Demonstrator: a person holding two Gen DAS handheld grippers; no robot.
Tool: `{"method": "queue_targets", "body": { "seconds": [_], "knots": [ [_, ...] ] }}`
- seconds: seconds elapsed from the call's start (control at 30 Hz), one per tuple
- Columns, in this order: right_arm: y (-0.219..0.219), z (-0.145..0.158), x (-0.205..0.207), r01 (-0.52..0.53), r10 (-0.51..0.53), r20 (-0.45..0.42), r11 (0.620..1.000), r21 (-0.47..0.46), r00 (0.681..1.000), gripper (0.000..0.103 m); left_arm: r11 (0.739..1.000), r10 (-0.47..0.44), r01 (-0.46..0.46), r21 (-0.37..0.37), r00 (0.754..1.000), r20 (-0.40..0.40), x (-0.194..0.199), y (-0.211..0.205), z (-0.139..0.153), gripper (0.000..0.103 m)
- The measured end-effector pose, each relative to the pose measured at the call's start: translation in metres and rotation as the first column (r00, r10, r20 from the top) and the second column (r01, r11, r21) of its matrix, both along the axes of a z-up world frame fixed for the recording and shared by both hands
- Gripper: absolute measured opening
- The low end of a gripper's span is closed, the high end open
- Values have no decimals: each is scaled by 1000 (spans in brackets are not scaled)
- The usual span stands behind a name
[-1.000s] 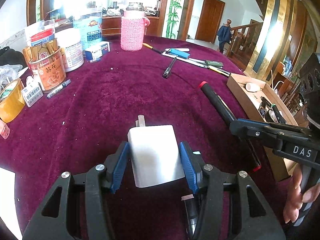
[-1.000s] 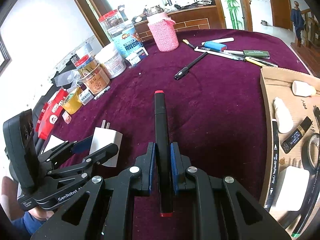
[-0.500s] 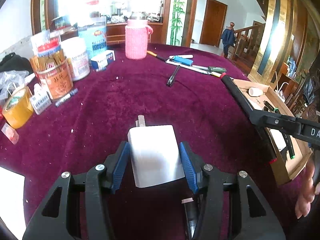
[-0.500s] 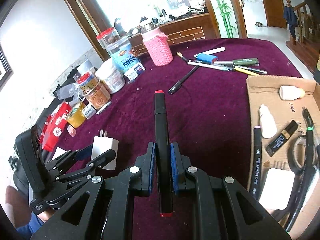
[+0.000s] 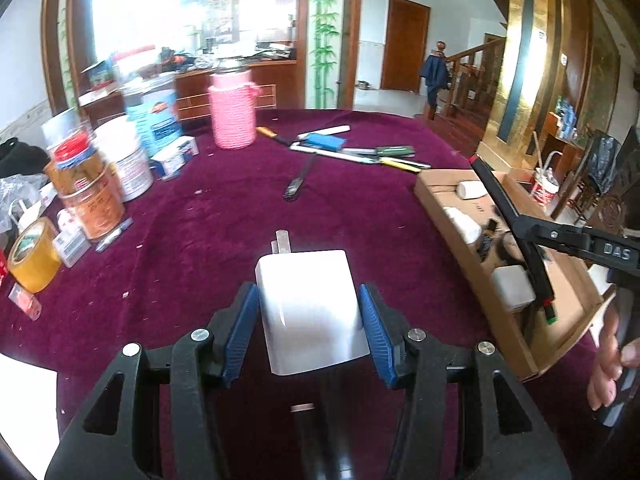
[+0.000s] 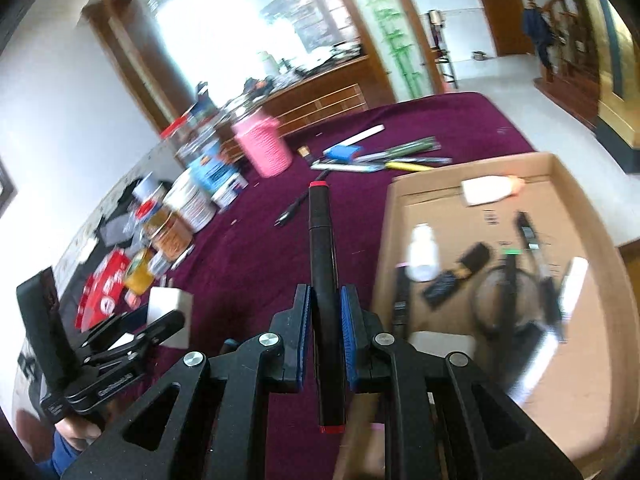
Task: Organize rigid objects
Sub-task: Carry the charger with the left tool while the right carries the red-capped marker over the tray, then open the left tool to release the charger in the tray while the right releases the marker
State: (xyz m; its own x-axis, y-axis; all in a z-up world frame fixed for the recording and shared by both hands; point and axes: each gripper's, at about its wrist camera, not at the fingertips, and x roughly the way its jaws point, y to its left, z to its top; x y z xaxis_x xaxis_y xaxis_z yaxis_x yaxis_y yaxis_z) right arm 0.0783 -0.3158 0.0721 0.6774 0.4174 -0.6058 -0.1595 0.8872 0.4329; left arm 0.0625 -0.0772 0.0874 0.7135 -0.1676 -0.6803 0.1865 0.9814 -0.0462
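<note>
The left claw (image 5: 308, 320) is clamped on a white charger plug (image 5: 310, 308), its blue pads pressed flat against the two sides and the metal prongs pointing away over the tabletop (image 5: 208, 232), which is covered in a deep purple cloth. The plug hangs above the cloth, not resting on it. The right claw (image 6: 325, 320) is closed tight on a black marker (image 6: 322, 264) with red ends, gripped around its lower half so that most of the barrel sticks out forward. From the left side, that marker slants across the near edge of a shallow cardboard box (image 5: 448, 224) lying on the right of the tabletop; from the right claw's own view the marker sits over the purple cloth just beside the box's left wall. Inside the box lie a small white bottle (image 6: 422, 252), a white tube (image 6: 488, 190), a white block (image 5: 512, 288), a roll of dark tape (image 6: 506, 304) and several dark pens, though motion blur makes the smaller pieces hard to tell apart. Farther back on the cloth stand a pink knitted bottle sleeve (image 5: 234, 110), a cluster of jars and tins (image 5: 92, 196) on the left with a yellow tape roll (image 5: 34, 256), a lone black pen (image 5: 298, 178), and a loose row of pens and a blue lighter (image 5: 326, 141). A hand (image 5: 608, 360) grips the right claw's handle at the picture's edge.
</note>
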Motion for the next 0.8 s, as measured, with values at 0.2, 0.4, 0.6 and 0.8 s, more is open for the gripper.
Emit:
{"method": "queue_targets", "body": {
  "seconds": [0.2,0.4,0.6,0.8],
  "knots": [
    [-48,3,-3,102,-103,23,994,33,994,13,995,-86,83,-58,995,-45,9,-43,10,50],
    [-90,-6,-1,221,-221,-22,973,59,975,13,975,-184,171,-143,979,-86,14,-96,13,50],
    [-109,-16,5,306,-305,-79,952,2,949,13,946,-280,251,-203,951,-128,21,-152,8,50],
    [-117,-27,8,324,-324,-133,946,-20,937,13,939,-306,265,-219,936,-176,33,-184,-3,50]
  ]
}}
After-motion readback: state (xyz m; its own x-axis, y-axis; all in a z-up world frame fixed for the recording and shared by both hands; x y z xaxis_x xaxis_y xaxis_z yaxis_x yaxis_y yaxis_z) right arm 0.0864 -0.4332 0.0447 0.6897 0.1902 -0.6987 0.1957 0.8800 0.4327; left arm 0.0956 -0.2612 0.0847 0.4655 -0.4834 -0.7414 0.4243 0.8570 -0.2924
